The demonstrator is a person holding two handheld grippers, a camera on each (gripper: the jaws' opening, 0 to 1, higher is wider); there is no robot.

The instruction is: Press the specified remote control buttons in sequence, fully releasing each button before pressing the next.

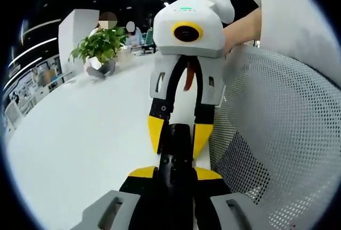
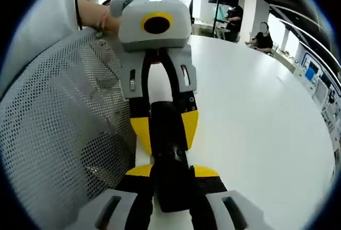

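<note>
The left gripper view is taking in a broad white tabletop [image 1: 80, 150] that is running off toward a potted plant [image 1: 98, 49] at its far side, with a grey mesh chair back [image 1: 282, 134] rising along the right. A person's hand [image 1: 242, 30] is holding the right gripper [image 1: 179, 134], which is facing back toward the camera. Between the two tools a black remote control [image 1: 173, 161] is lying with its long axis running straight from one gripper to the other. The left gripper [image 1: 173, 179] is clamping the near end of the remote between its yellow-tipped fingers [image 1: 141, 173], and the right gripper's yellow fingers [image 1: 154, 131] are closing on the far end.

The right gripper view is showing the same arrangement mirrored: the right gripper [image 2: 171, 179] is gripping the near end of the remote control [image 2: 168, 150], and the left gripper [image 2: 164, 129] is holding the far end, with the mesh chair back [image 2: 58, 123] on the left and the tabletop [image 2: 256, 134] on the right.

The remote is looking like a slim, dark, matte bar; its buttons are too dim to make out, so which face is up is uncertain. Both grippers are equally near, since each is holding one end, so a press will probably call for one to let go first.
</note>
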